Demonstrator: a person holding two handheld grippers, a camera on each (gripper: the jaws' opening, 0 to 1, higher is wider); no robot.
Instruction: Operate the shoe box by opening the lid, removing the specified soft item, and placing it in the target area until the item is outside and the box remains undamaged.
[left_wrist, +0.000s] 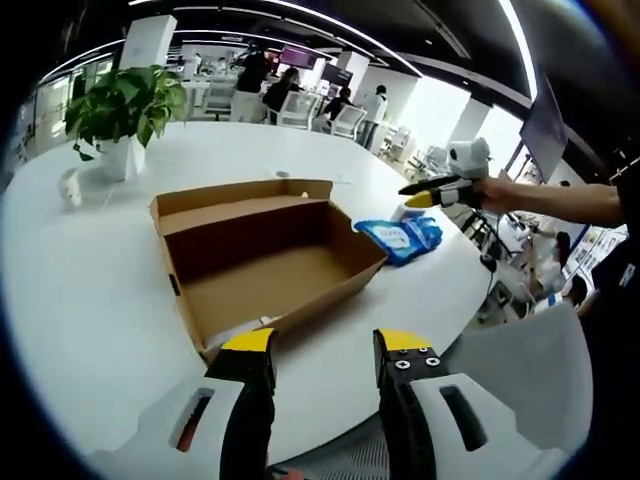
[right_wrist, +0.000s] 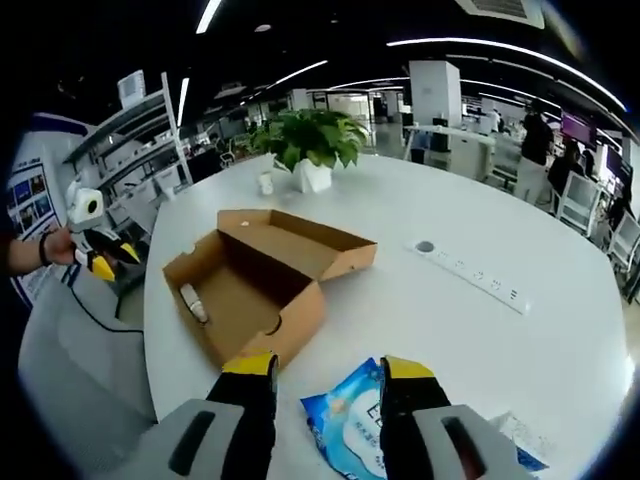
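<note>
In the left gripper view, the left gripper (left_wrist: 325, 350) holds its jaws apart with nothing between them, raised above the near edge of the white table (left_wrist: 90, 300). The shoe box (left_wrist: 262, 262) stands open at 11 o'clock from the jaws, its lid folded back and its floor bare in this view. The blue soft pack (left_wrist: 405, 237) lies on the table just beside the box's right end, at 1 o'clock from the left gripper. The right gripper (left_wrist: 432, 192) enters at 2 o'clock, held by a hand (left_wrist: 500, 193); its jaw spacing cannot be read here. A potted plant (left_wrist: 122, 115) stands at 10 o'clock.

In the right gripper view, the right gripper (right_wrist: 328, 372) is spread wide and empty. The blue soft pack (right_wrist: 345, 425) lies on the table directly beneath and between the jaws, outside the shoe box (right_wrist: 255, 280), which sits at 11 o'clock. A small white object (right_wrist: 192, 302) lies inside the box.
</note>
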